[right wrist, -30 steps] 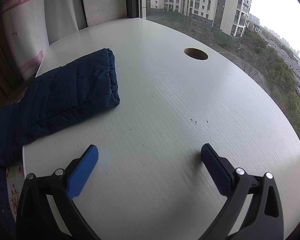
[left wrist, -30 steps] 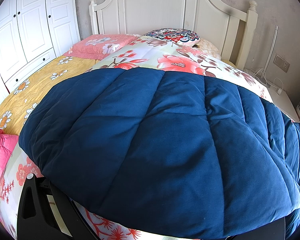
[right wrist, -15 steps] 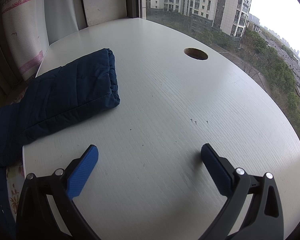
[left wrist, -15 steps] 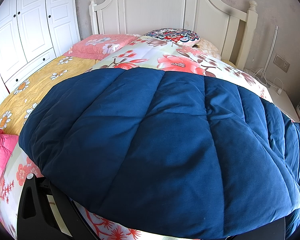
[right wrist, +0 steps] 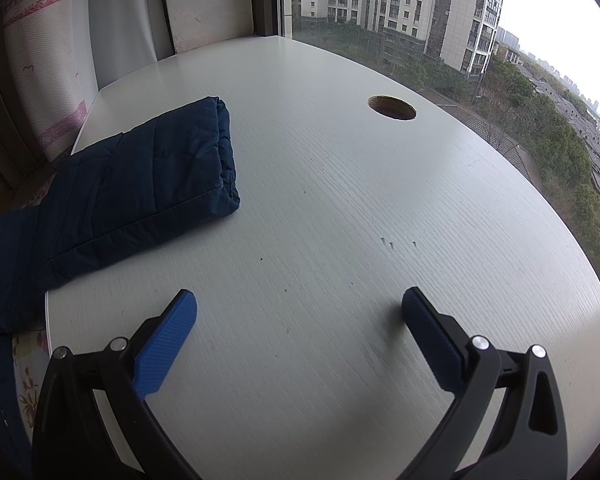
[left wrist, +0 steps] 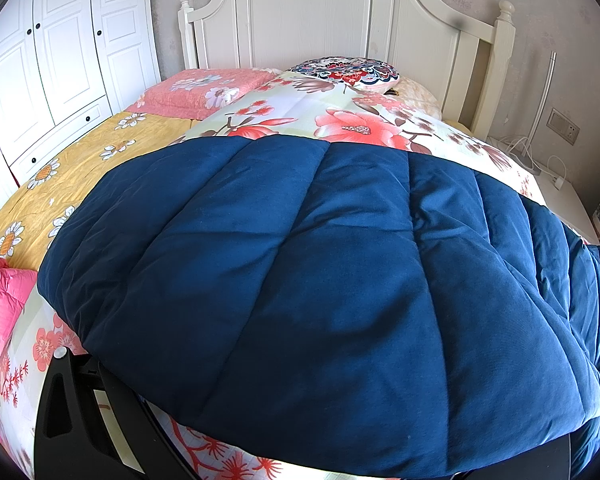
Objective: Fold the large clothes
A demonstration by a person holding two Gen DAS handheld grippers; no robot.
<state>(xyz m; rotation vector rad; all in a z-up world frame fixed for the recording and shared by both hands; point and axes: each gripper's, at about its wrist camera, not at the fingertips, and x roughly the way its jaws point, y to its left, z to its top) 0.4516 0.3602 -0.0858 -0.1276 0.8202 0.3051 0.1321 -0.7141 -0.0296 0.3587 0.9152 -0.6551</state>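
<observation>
A large navy quilted garment (left wrist: 308, 272) lies spread over the floral bedding and fills most of the left wrist view. It drapes over my left gripper (left wrist: 300, 308) and hides both fingertips. Only the black finger arms (left wrist: 72, 412) show at the bottom corners; they stand wide apart. In the right wrist view a navy quilted sleeve (right wrist: 140, 196) lies on the left part of a white table (right wrist: 340, 208), its cuff pointing away from me. My right gripper (right wrist: 298, 300) hovers low over the table to the sleeve's right, open, with nothing between its blue pads (right wrist: 164, 344).
The bed has a white headboard (left wrist: 320, 12), a pink pillow (left wrist: 204, 88), a patterned round cushion (left wrist: 348, 70) and a yellow flowered sheet (left wrist: 60, 176). White wardrobes (left wrist: 52, 52) stand left. The table has a round cable hole (right wrist: 392, 107) and meets a window at its far edge.
</observation>
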